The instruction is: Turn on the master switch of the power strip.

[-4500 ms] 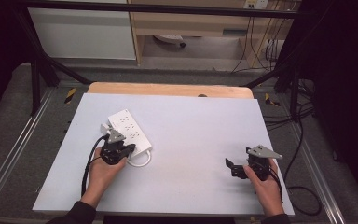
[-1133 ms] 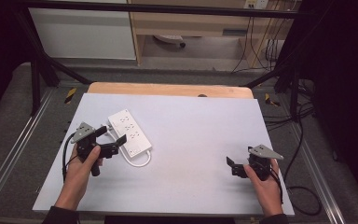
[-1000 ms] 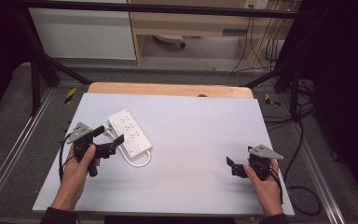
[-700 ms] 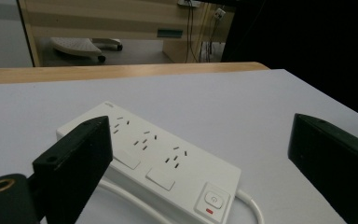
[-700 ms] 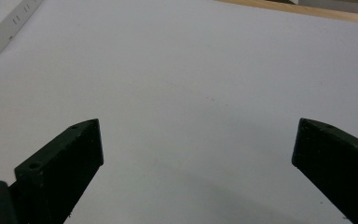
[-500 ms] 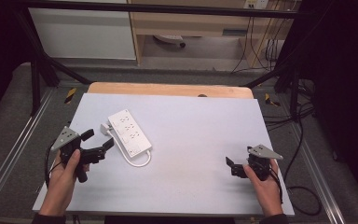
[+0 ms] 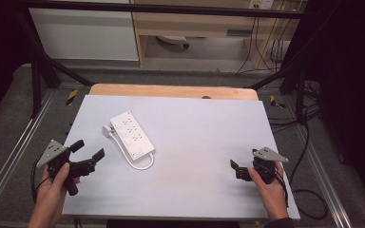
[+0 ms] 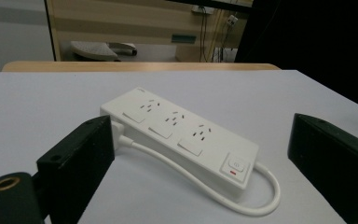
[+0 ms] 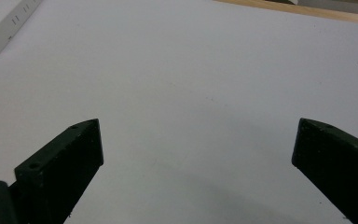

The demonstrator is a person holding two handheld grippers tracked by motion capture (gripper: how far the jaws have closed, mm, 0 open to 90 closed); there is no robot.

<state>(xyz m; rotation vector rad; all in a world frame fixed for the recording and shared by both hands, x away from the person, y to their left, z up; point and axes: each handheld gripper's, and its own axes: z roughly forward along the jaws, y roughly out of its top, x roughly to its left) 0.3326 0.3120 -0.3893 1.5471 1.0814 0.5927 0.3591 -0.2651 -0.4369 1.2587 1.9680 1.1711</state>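
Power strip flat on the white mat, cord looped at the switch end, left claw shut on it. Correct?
Not quite. The left claw is open and clear of the power strip, as the left gripper view shows: both jaws stand wide apart, short of the strip. The rest holds: it lies flat on the white mat, cord looped at the switch end.

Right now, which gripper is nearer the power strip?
The left gripper, at the table's left edge, open and facing the power strip; the right gripper sits far across.

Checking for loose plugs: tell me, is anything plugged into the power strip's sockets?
No, the left gripper view shows all three socket sets on the power strip bare, with just its own white cord alongside.
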